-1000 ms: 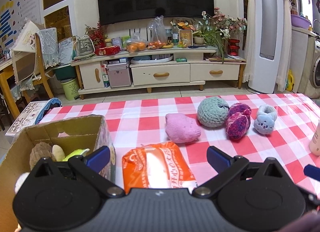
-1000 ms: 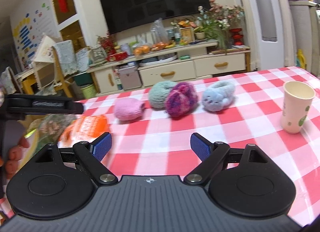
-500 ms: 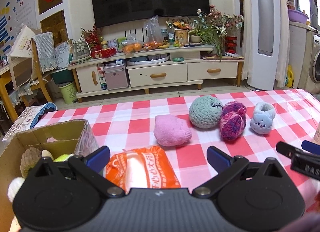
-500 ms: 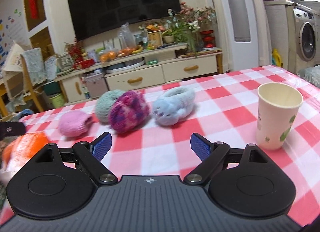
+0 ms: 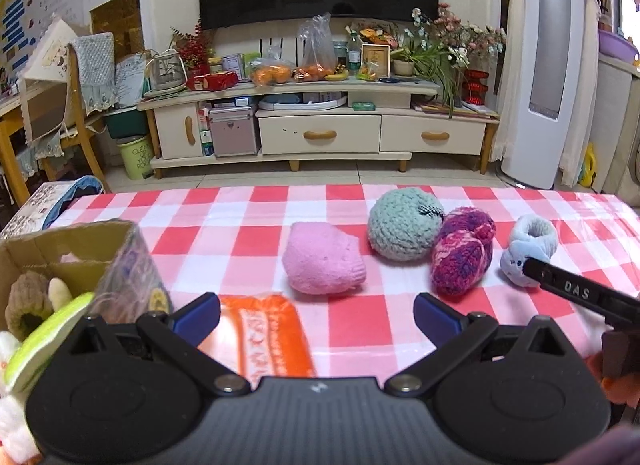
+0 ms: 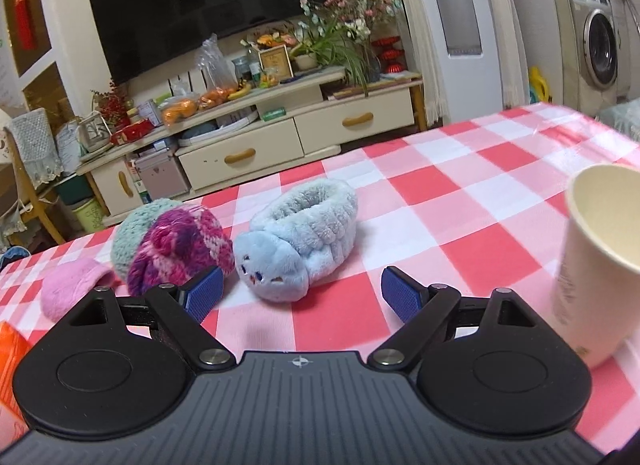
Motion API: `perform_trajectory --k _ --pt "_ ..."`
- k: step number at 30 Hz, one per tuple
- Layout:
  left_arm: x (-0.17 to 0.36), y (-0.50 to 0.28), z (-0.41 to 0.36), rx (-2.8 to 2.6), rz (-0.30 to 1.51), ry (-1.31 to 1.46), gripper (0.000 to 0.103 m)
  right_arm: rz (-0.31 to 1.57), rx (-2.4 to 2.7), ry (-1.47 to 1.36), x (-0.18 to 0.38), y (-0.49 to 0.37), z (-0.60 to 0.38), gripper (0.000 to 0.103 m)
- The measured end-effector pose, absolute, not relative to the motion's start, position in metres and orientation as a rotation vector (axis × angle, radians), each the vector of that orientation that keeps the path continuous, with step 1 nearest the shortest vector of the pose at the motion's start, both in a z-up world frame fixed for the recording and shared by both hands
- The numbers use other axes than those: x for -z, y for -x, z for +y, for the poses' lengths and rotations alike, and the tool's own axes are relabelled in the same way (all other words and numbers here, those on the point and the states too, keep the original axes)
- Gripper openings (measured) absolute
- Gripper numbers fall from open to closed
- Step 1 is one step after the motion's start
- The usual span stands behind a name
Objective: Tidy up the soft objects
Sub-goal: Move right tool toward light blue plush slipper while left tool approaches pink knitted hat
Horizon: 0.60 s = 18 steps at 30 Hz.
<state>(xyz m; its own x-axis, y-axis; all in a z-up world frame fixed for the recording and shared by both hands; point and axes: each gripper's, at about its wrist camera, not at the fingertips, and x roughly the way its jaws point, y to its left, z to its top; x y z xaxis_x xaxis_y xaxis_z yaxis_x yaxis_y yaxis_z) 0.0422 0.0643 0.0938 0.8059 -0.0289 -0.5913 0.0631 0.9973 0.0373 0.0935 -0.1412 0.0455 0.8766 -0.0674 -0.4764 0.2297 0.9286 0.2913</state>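
Note:
Four soft items lie in a row on the checked tablecloth: a pink sock bundle [image 5: 323, 261], a teal knitted ball [image 5: 404, 225], a purple-pink knitted piece [image 5: 462, 257] and a pale blue plush slipper [image 6: 296, 239]. My right gripper [image 6: 302, 293] is open, its fingers either side of the slipper's near end, a short way back. My left gripper [image 5: 316, 311] is open over an orange packet [image 5: 266, 335]. A cardboard box [image 5: 80, 249] at left holds several plush things.
A paper cup [image 6: 596, 261] stands close to my right gripper's right side. The right gripper's arm [image 5: 580, 293] crosses the right edge of the left wrist view. Beyond the table's far edge are a TV cabinet [image 5: 320, 133] and a wooden chair [image 5: 72, 105].
My right gripper has swung right and moved forward, from facing the whole row to close on the blue slipper; the cup is now nearer. The left gripper drew back slightly toward the box.

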Motion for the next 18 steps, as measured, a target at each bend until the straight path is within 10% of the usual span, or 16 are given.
perform_trajectory --k 18 --pt "-0.067 -0.145 0.055 -0.063 0.803 0.042 0.102 0.482 0.159 -0.39 -0.038 -0.146 -0.161 0.103"
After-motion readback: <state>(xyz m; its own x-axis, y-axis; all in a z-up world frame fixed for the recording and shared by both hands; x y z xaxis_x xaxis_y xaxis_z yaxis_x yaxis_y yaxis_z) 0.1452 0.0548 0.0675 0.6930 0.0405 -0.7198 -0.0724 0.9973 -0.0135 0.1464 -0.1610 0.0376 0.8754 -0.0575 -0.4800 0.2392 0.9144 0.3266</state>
